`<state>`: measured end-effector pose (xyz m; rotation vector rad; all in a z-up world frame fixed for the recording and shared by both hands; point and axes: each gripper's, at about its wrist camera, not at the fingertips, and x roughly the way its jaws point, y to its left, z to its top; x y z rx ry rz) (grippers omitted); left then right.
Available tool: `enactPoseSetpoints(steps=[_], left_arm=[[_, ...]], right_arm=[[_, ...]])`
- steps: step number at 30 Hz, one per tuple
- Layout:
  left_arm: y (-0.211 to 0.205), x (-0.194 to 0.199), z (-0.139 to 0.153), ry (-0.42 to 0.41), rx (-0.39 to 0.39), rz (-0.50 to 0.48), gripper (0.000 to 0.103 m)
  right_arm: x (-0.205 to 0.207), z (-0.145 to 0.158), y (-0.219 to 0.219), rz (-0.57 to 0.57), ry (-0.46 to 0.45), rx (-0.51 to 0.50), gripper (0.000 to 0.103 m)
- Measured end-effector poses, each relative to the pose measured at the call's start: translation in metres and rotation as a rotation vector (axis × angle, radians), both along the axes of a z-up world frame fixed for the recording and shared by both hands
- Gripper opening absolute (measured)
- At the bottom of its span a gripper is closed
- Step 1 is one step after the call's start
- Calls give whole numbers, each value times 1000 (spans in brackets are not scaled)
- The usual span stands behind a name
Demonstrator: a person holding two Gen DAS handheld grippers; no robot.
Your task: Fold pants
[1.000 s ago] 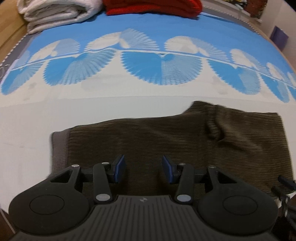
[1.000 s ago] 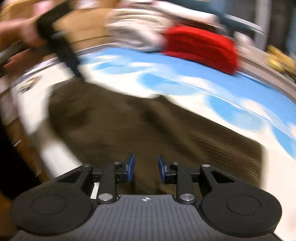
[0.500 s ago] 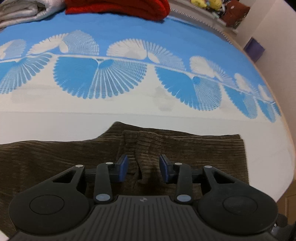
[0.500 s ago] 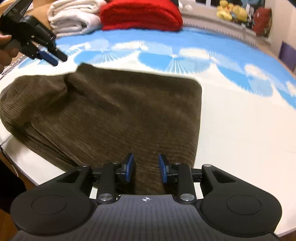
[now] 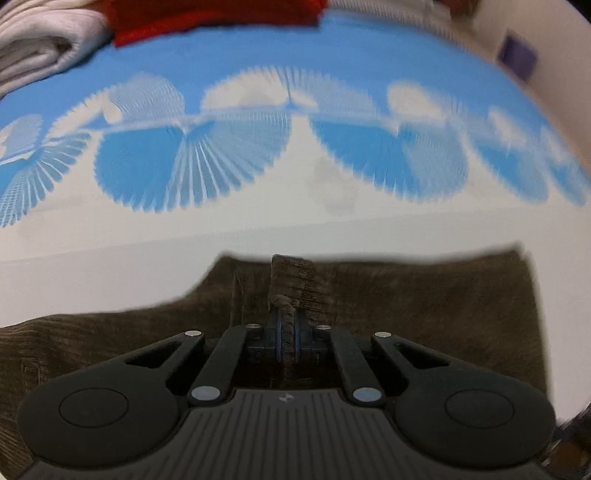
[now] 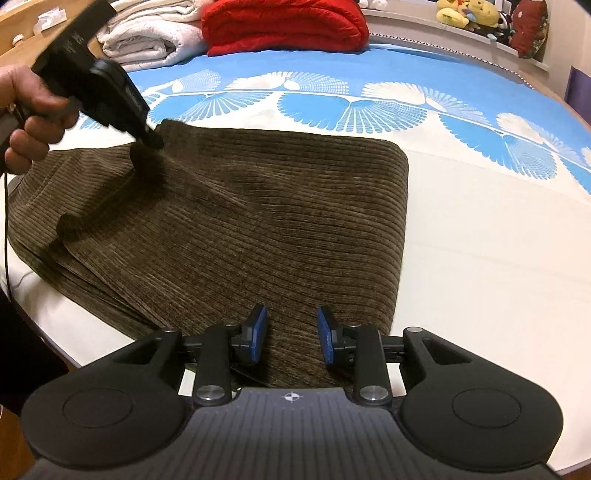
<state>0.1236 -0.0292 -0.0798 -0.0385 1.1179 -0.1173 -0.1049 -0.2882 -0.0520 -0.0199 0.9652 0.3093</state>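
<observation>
Brown corduroy pants [image 6: 258, 221] lie flat on the bed, their folded edge to the right. My left gripper [image 5: 288, 332] is shut on a raised ridge of the pants [image 5: 424, 314] near their far edge; the fabric stands up between the blue pads. The right wrist view shows that same left gripper [image 6: 151, 142] pinching the far left corner, held by a hand [image 6: 33, 107]. My right gripper [image 6: 291, 332] hovers over the near edge of the pants, jaws apart, with the cloth lying below them and the pads not pressing on it.
The bed cover [image 6: 480, 221] is white with blue fan patterns. A folded white blanket [image 6: 147, 37] and a red blanket [image 6: 284, 26] lie at the far end. Plush toys [image 6: 465, 14] sit on a ledge behind. The bed's edge runs at near left.
My left gripper slid right along the pants, then shut on a fold of the cloth. My right gripper swung over the near edge and settled, still open.
</observation>
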Motion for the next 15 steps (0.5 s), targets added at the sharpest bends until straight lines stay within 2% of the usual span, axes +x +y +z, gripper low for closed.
enactPoseSetpoints(steps=[2, 7, 8, 11, 13, 15], left_arm=[[10, -1, 12, -44, -43, 30, 6], [19, 2, 9, -16, 66, 50, 4], [24, 1, 14, -27, 54, 52, 5], [40, -4, 29, -30, -62, 20, 18], [48, -12, 29, 17, -91, -22, 37], [52, -23, 20, 103, -99, -64, 38]], right_arm=[[0, 0, 1, 1, -1, -2, 32], [0, 1, 5, 2, 0, -21, 32], [0, 2, 5, 0, -1, -26, 32], [-1, 6, 6, -14, -8, -32, 32], [-2, 9, 6, -20, -19, -42, 32], [-2, 10, 6, -27, -21, -52, 32]])
